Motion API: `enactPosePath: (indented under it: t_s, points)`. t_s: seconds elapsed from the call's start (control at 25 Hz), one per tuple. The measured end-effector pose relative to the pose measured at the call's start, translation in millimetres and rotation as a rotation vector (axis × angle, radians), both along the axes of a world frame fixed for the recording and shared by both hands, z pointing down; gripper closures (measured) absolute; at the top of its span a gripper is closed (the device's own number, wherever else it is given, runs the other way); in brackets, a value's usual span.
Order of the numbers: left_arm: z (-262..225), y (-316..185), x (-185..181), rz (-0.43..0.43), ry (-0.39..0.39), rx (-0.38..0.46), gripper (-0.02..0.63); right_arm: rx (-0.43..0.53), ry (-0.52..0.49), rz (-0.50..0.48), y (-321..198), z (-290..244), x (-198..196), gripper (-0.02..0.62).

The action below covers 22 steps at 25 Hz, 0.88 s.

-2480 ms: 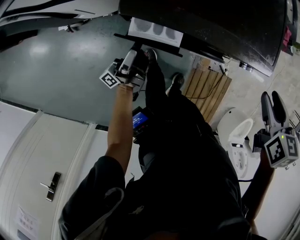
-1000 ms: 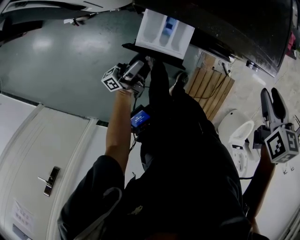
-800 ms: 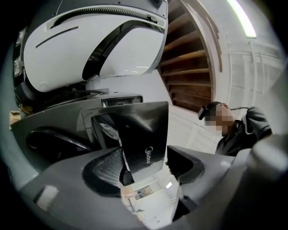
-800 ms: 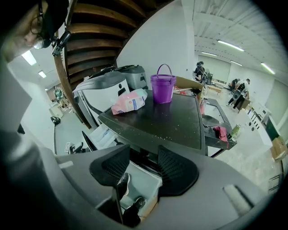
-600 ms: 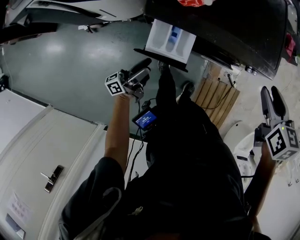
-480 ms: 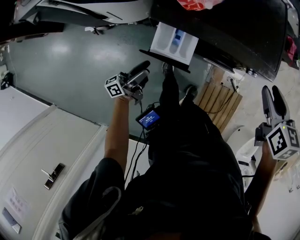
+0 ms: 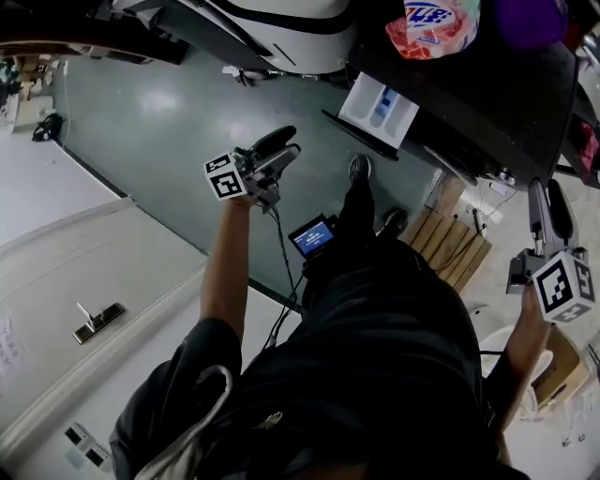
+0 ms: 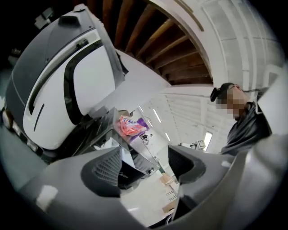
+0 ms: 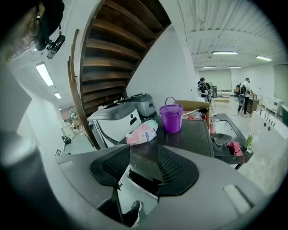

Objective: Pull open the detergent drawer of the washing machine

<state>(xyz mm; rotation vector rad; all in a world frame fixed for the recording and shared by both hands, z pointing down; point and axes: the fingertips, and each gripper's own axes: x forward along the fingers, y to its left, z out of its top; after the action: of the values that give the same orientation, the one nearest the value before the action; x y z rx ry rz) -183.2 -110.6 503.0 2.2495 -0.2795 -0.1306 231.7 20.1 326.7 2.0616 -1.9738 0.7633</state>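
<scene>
left gripper: held level over the floor. its jaws are spread and have just been opening. nothing is between the pads, only the far room.
right gripper: raised at the right edge of the head view, off the washing machine's right corner. its jaws stand a narrow gap apart and grip nothing.
detergent drawer: pulled out of the washing machine's front. the white tray shows a blue compartment, and the dark front panel is the edge that juts farthest over the floor.
washing machine: black top, with a pink bag and a purple bucket standing on it.
left gripper to drawer: well apart, with bare floor between them.
floor: grey-green, an open stretch to the left of the drawer. it is bounded by a white and dark housing at the top and a white panel with a lever handle at the lower left.
shoe: just below the drawer's front edge.
wooden pallet: beside the person's other foot, under the machine's right side.
cable: runs from the left gripper down past a small lit screen.
</scene>
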Motion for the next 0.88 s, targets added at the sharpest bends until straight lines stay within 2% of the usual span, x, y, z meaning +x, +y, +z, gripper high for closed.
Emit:
enactPosePath:
  t_s: [0.28, 0.52, 0.68, 0.76, 0.88]
  points:
    - [-108.7, -1.3, -1.0, -0.057, -0.176, 0.294, 0.258, 0.114, 0.012, -0.006, 12.3, -44.9, -0.1, 0.403]
    - [-187.0, -4.9, 12.1, -0.144, -0.33, 0.509, 0.258, 0.219, 0.022, -0.018, 16.4, -79.6, 2.4, 0.403]
    - [-237.4, 2.3, 31.8, -0.204, -0.432, 0.661, 0.258, 0.282, 0.062, -0.028, 26.6, -106.2, 10.7, 0.403]
    - [-262.6, 6.3, 43.7, -0.247, -0.463, 0.728, 0.258, 0.317, 0.086, -0.037, 32.5, -120.4, 14.2, 0.403]
    - [-302.5, 14.0, 60.6, -0.325, -0.464, 0.827, 0.258, 0.361, 0.148, -0.06, 40.0, -141.9, 14.8, 0.403]
